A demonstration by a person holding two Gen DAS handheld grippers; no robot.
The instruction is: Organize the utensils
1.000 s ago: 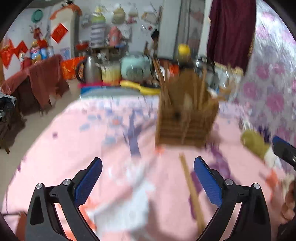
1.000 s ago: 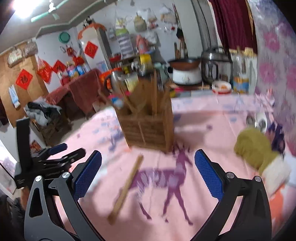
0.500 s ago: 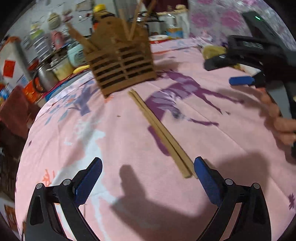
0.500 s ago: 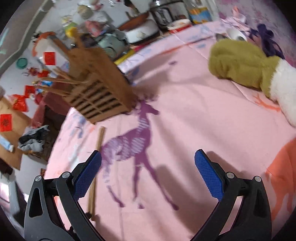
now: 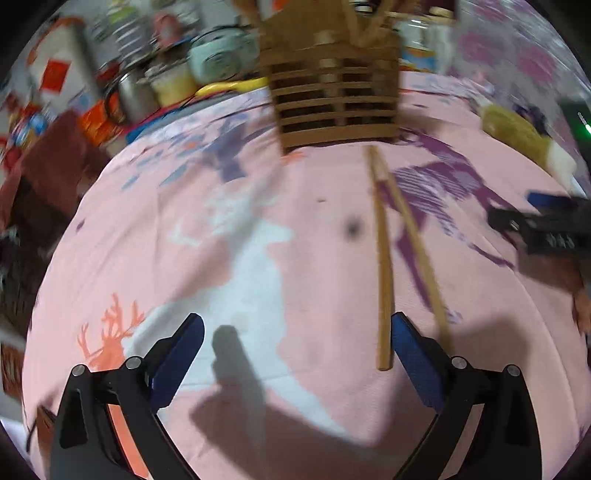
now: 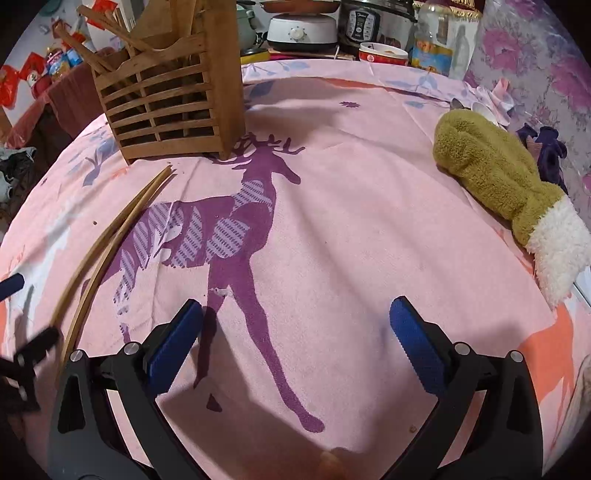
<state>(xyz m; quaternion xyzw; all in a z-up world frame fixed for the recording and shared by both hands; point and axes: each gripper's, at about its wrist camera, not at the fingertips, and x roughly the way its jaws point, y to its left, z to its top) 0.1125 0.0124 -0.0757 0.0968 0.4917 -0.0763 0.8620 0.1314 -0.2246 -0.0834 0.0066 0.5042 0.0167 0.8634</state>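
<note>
Two wooden chopsticks lie on the pink deer-print cloth, running from the wooden slatted utensil holder toward me. They also show in the right wrist view, left of the holder, which has several wooden utensils standing in it. My left gripper is open and empty, low over the cloth, its right finger beside the near end of one chopstick. My right gripper is open and empty over the purple deer print. It shows at the right edge of the left wrist view.
An olive and white fuzzy mitten lies on the right of the table. Behind the table stand a rice cooker, a white pot, a bowl, a kettle and other kitchen clutter. The table's left edge drops to a cluttered floor.
My left gripper has swung to face the holder and come close to the near ends of the chopsticks. My right gripper has lowered and turned over the deer print. Both stay open.
</note>
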